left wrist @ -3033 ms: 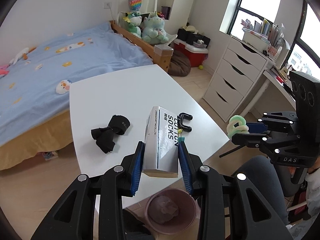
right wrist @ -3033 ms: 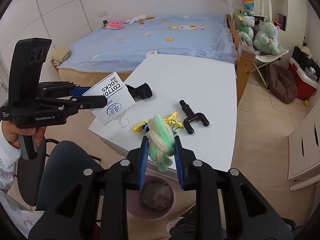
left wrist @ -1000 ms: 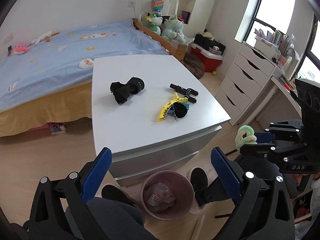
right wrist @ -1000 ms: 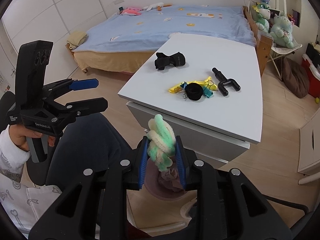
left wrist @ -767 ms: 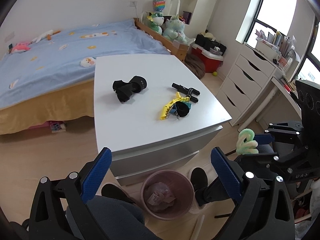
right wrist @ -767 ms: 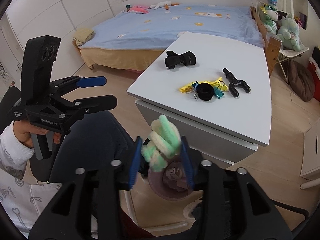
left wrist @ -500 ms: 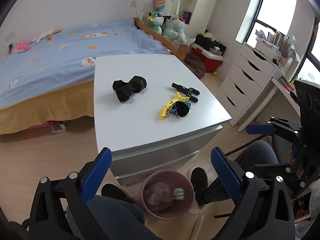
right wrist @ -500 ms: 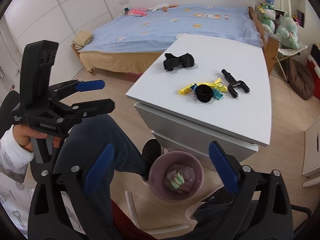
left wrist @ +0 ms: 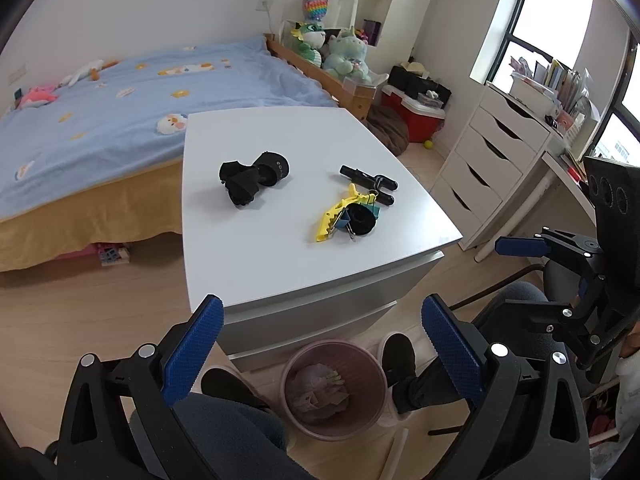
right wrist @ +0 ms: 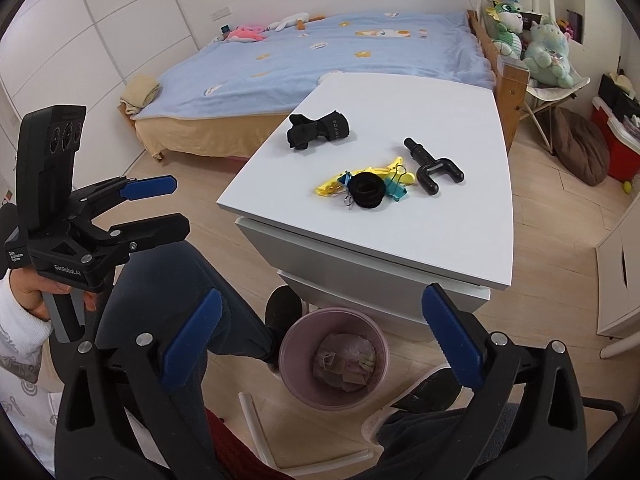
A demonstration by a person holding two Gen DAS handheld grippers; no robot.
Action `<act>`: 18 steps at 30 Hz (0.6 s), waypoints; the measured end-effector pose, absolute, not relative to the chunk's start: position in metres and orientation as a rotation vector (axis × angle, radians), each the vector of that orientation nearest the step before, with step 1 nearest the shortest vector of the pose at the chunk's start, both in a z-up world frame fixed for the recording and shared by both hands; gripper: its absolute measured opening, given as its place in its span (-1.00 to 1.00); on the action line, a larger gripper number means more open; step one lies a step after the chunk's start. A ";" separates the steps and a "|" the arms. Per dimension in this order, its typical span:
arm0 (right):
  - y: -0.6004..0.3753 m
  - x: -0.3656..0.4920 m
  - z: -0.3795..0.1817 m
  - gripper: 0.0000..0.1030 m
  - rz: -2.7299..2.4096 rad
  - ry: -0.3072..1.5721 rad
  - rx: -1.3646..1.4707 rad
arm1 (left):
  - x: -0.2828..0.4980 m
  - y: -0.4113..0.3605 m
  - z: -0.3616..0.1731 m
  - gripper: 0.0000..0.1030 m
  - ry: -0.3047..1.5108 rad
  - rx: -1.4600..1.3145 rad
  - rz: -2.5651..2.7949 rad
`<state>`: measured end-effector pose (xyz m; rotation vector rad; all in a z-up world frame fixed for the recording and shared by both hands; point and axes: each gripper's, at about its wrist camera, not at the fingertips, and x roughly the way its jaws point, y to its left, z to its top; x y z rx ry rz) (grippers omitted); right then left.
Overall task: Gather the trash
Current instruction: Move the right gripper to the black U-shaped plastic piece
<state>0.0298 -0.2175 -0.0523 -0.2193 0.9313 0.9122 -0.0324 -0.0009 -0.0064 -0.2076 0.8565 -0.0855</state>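
Trash: crumpled wrappers and paper in the pink bin (right wrist: 334, 356); a pale green bit shows among them, can't ID it.
Bin: on the floor, near edge of the white table (right wrist: 460, 184), between the person's shoes. Likely parked there so things from the tabletop go straight in.
Right gripper (right wrist: 322, 334): jaws have just been opening, now spread wide with nothing between them; bin sits in the gap, well below. Reads as a release over the bin.
Left gripper (left wrist: 322, 346): also wide open, holding nothing, hovering over the same bin, tilted down.
Both held over the bin rim rather than the table: judged end of a drop, next reach not begun.
Table, left side: black socks (left wrist: 252, 176), rolled, alone.
Table, right side: pile of yellow clip (left wrist: 334, 216), black ring (left wrist: 362, 220), teal binder clips (right wrist: 396, 192), touching each other.
Just far of pile: black U-shaped handle (right wrist: 434, 168).
Call: none of these is obvious trash; can't tell which goes next.
Risk: pile is tangled, a pinch may lift more than one piece.
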 end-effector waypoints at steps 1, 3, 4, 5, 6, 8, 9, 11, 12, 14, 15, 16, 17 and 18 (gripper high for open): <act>-0.218 0.032 -0.051 0.91 0.909 0.928 -0.220 | -0.031 0.000 -0.006 0.85 0.858 -0.211 -0.086; -0.220 0.037 -0.049 0.91 0.898 0.920 -0.221 | -0.029 0.000 -0.007 0.85 0.857 -0.214 -0.086; -0.220 0.040 -0.048 0.91 0.893 0.917 -0.219 | -0.028 0.000 -0.007 0.85 0.857 -0.213 -0.087; -0.221 0.045 -0.046 0.91 0.889 0.912 -0.217 | -0.027 0.000 -0.006 0.85 0.855 -0.211 -0.088; -0.221 0.049 -0.044 0.91 0.887 0.908 -0.218 | -0.025 0.000 -0.006 0.85 0.854 -0.209 -0.088; -0.219 0.059 -0.040 0.91 0.878 0.897 -0.230 | -0.022 0.001 -0.004 0.85 0.850 -0.205 -0.089; -0.218 0.064 -0.038 0.91 0.875 0.893 -0.236 | -0.020 0.001 -0.003 0.85 0.847 -0.203 -0.088; -0.216 0.075 -0.037 0.91 0.872 0.892 -0.254 | -0.017 0.001 -0.001 0.85 0.840 -0.202 -0.088; -0.214 0.080 -0.037 0.91 0.866 0.891 -0.268 | -0.016 0.001 0.000 0.85 0.837 -0.202 -0.089; -0.210 0.091 -0.037 0.91 0.870 0.888 -0.298 | -0.012 0.002 0.001 0.85 0.834 -0.199 -0.090; -0.209 0.097 -0.039 0.91 0.866 0.888 -0.316 | -0.010 0.002 0.002 0.85 0.833 -0.196 -0.091; -0.206 0.103 -0.040 0.91 0.863 0.891 -0.334 | -0.008 0.002 0.003 0.85 0.832 -0.193 -0.092; -0.204 0.109 -0.041 0.91 0.868 0.893 -0.346 | -0.007 0.002 0.003 0.85 0.831 -0.192 -0.093; -0.201 0.115 -0.043 0.91 0.868 0.895 -0.362 | -0.006 0.002 0.004 0.85 0.830 -0.191 -0.094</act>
